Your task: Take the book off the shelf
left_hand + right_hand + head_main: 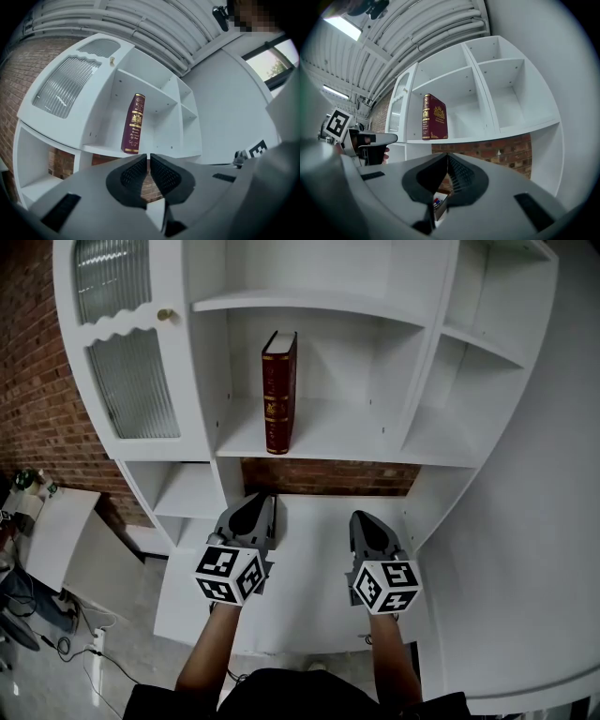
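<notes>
The dark red hardback book w/ gold tooling on its spine (pixel 279 392) stands upright on the middle board of the white shelf unit (pixel 347 437), nr the left end of its compartment, spine toward us. Nothing leans on it; the rest of that compartment is bare. Left of it is the unit's ribbed-glass door w/ a small brass knob (pixel 131 381). A red brick wall (pixel 37 381) shows beside the unit and thru the gap under the book's board.

We hold both grippers low, below that board and well apart from the book. Left gripper (pixel 266 499): fingers clenched together, nothing btw them. In the left gripper view the book sits above and beyond the tips. Right gripper (pixel 362 517): fingers likewise pressed together and empty, w/ the book up and to the left in its own view.

Progress, as we judge it: nothing done yet, book untouched on the shelf. Left to do: open one pair of fingers, raise and reach to the book, close on it, draw it clear of the board. The left gripper sits more nearly under the book, so it's prob. the handier one.
</notes>
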Demonstrator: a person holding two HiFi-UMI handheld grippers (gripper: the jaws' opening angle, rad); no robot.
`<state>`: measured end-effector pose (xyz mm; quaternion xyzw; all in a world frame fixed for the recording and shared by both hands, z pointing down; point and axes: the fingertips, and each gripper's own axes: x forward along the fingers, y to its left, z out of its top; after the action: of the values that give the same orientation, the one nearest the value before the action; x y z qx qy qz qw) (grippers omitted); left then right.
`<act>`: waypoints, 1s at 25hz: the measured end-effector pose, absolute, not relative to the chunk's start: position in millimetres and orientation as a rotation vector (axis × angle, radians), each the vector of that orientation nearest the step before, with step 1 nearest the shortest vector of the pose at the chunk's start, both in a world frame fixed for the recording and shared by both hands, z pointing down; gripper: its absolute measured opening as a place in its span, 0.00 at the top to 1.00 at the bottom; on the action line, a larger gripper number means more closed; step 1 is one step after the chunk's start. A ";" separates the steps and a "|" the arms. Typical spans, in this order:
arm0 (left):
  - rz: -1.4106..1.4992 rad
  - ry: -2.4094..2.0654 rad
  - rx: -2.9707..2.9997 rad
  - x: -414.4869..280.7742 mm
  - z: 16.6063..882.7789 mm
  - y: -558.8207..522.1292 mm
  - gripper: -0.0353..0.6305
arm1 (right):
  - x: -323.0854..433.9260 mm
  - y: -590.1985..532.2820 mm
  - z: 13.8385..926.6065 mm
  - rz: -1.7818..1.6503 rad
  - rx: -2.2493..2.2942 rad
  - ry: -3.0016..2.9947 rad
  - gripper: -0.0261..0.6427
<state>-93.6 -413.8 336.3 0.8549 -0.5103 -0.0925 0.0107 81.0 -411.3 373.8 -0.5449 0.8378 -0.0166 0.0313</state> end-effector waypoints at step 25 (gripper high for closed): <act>-0.358 -1.776 2.605 -96.9 242.3 -502.6 0.68 | 91.2 -455.5 366.6 -0.038 -1.602 2.626 0.93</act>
<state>-96.9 -502.6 242.3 0.8209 -0.5597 -0.1128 -0.0155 91.2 -455.5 366.6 -0.5204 0.8532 -0.0125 0.0328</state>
